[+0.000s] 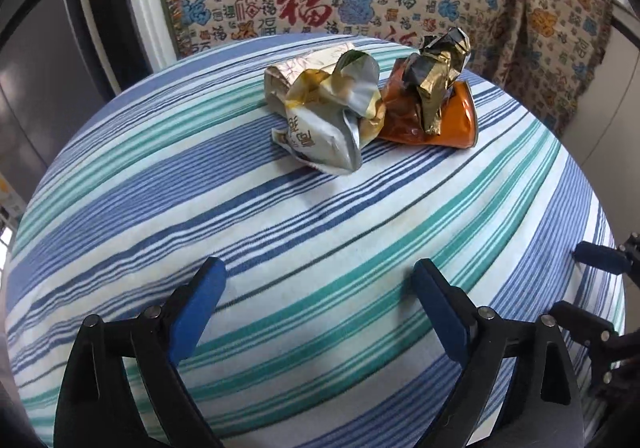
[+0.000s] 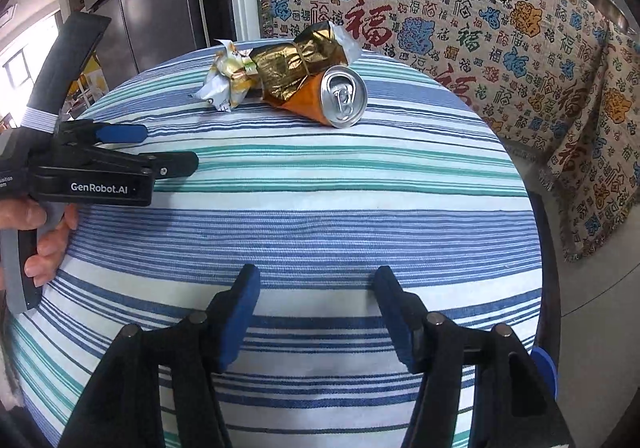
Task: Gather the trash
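Both hand-held grippers, left [image 1: 316,280] and right [image 2: 316,288], gape empty. Far can [image 2: 332,97] light, dented, slippery: pinch its sides.

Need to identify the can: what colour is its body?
Orange, with a silver top; the can shows best in the right wrist view.
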{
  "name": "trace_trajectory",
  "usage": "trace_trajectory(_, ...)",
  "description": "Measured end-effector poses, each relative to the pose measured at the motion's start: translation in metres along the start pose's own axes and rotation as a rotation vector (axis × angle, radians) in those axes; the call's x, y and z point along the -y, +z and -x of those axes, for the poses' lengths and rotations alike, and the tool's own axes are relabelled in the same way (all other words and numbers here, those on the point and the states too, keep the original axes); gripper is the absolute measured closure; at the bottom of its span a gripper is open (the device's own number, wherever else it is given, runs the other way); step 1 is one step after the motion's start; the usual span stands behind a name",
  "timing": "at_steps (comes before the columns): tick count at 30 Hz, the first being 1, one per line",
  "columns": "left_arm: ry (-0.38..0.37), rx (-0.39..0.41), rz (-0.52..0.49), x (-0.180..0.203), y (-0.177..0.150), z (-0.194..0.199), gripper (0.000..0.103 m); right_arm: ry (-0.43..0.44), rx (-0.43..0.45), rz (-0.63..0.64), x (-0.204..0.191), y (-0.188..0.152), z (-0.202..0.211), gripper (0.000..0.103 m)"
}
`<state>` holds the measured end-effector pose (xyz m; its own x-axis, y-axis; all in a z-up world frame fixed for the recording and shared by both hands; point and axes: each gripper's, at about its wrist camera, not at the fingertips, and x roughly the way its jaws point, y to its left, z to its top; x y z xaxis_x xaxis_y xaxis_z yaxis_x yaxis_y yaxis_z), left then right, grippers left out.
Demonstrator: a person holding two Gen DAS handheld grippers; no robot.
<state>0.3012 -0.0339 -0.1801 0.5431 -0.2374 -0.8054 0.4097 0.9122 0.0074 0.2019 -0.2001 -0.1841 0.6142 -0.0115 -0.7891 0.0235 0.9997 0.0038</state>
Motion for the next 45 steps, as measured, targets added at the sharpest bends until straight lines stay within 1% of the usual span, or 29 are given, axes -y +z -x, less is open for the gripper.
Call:
trace_trajectory(3,-0.004,0.049,-0.023,-0.001,0.019,-0.003,0.008,-0.005,0.006,-0.007,0.001,0.003,0.000,0.040)
trace_trajectory(5,-0.018,0.091,-0.010,-0.005,0.035,-0.002,0.008,-0.008,0.011,-0.009,0.000,0.004,-0.001,0.039)
trace_trajectory(8,-0.055,0.127,0.009,-0.009,0.055,-0.003,0.008,-0.006,0.017,-0.005,-0.001,0.005,-0.001,0.038)
trace_trajectory(11,-0.043,0.156,-0.035,-0.005,0.065,-0.008,0.009,0.000,0.020,0.001,0.000,0.006,-0.002,0.038)
trace_trajectory(13,-0.042,0.154,-0.061,-0.002,0.067,-0.012,0.022,-0.002,0.021,0.003,0.001,0.005,-0.002,0.038)
trace_trajectory(14,-0.061,0.138,-0.074,0.000,0.066,-0.015,0.043,-0.004,0.019,0.002,0.001,0.005,-0.002,0.038)
trace_trajectory(15,-0.081,0.126,-0.082,0.002,0.065,-0.016,0.050,-0.008,0.016,-0.001,0.003,0.006,-0.002,0.038)
trace_trajectory(16,-0.068,0.139,-0.092,0.003,0.062,-0.013,0.053,-0.009,0.014,-0.008,0.004,0.006,-0.002,0.038)
trace_trajectory(17,-0.062,0.141,-0.103,0.004,0.060,-0.010,0.059,-0.008,0.015,-0.017,0.007,0.007,-0.002,0.038)
trace_trajectory(18,-0.073,0.139,-0.108,0.003,0.058,-0.007,0.071,-0.008,0.021,-0.028,0.010,0.008,-0.001,0.038)
trace_trajectory(23,-0.066,0.116,-0.081,-0.006,0.040,0.018,0.073,0.000,0.069,-0.076,0.017,0.021,0.007,0.038)
trace_trajectory(27,-0.049,0.092,-0.004,-0.016,0.014,0.044,0.074,0.032,0.124,-0.128,0.014,0.039,0.009,0.038)
trace_trajectory(30,-0.054,0.095,0.070,-0.025,-0.009,0.065,0.074,0.048,0.179,-0.163,0.003,0.057,0.007,0.038)
trace_trajectory(32,-0.052,0.117,0.105,-0.030,-0.022,0.076,0.074,0.051,0.197,-0.173,-0.008,0.071,-0.001,0.038)
trace_trajectory(35,-0.035,0.141,0.123,-0.038,-0.030,0.084,0.074,0.044,0.213,-0.163,-0.032,0.093,-0.014,0.038)
trace_trajectory(37,-0.016,0.151,0.125,-0.045,-0.034,0.086,0.074,0.022,0.215,-0.184,-0.046,0.109,-0.025,0.038)
trace_trajectory(41,-0.019,0.139,0.143,-0.060,-0.042,0.086,0.074,-0.094,0.205,-0.233,-0.058,0.127,-0.048,0.038)
trace_trajectory(42,-0.013,0.137,0.142,-0.062,-0.043,0.086,0.074,-0.105,0.195,-0.242,-0.057,0.129,-0.055,0.038)
trace_trajectory(43,-0.009,0.134,0.139,-0.064,-0.044,0.085,0.074,-0.103,0.180,-0.254,-0.055,0.129,-0.061,0.046)
trace_trajectory(44,-0.009,0.130,0.138,-0.066,-0.045,0.084,0.074,-0.104,0.178,-0.264,-0.051,0.127,-0.063,0.070)
trace_trajectory(45,-0.012,0.127,0.140,-0.067,-0.045,0.083,0.074,-0.112,0.181,-0.265,-0.049,0.125,-0.063,0.072)
